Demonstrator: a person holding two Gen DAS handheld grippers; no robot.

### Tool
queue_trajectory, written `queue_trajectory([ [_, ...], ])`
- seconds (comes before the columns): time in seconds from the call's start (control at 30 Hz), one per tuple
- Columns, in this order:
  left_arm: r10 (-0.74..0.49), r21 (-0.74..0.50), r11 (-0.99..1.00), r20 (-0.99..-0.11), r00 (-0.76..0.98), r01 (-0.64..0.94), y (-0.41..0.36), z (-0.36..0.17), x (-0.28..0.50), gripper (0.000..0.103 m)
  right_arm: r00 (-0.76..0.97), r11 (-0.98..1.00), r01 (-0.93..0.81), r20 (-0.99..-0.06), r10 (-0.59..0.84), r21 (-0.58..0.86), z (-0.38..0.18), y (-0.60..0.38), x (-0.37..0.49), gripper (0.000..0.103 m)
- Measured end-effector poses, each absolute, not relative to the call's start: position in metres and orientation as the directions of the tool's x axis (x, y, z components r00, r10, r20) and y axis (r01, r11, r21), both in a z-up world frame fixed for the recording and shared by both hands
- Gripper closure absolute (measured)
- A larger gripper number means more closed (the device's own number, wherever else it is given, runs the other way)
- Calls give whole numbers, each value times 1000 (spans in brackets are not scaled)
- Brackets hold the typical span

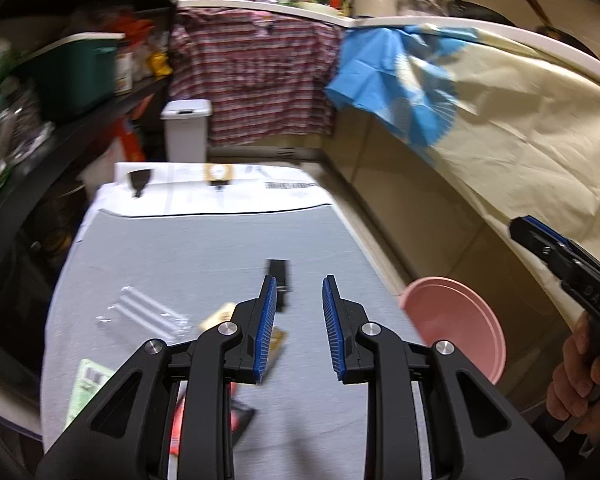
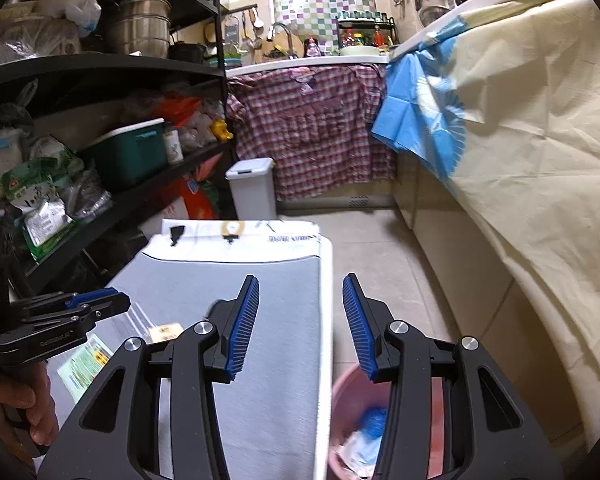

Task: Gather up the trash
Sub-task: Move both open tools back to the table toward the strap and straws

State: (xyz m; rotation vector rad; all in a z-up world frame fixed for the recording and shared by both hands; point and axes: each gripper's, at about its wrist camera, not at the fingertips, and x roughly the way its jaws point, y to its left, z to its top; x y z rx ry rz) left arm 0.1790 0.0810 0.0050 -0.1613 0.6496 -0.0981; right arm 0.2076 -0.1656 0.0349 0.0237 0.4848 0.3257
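Left hand-held gripper (image 1: 299, 284) part open, empty, over grey tabletop (image 1: 204, 248). Clear wrapper (image 1: 146, 314) at lower left, long axis running upper left to lower right. Only right view shows trash inside pink bucket (image 2: 342, 408); right hand-held gripper (image 2: 300, 284) half open, empty.

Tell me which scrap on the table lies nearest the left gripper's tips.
The tan tag, beside the left gripper; the clear wrapper and green label lie farther left.
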Motion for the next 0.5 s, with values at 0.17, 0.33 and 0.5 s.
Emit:
queue_trajectory([
  [0.17, -84, -185, 982, -598, 797, -36, 113, -4, 179, 79, 824, 935, -342, -448, 348, 97, 25, -138, 212, 59],
  [0.33, -40, -188, 977, -618, 785, -98, 140, -21, 181, 79, 794, 919, -374, -469, 387, 124, 9, -114, 222, 65],
  [0.5, -8, -215, 962, -644, 765, -171, 166, -42, 184, 79, 769, 909, -390, -491, 409, 147, -12, -88, 240, 68],
])
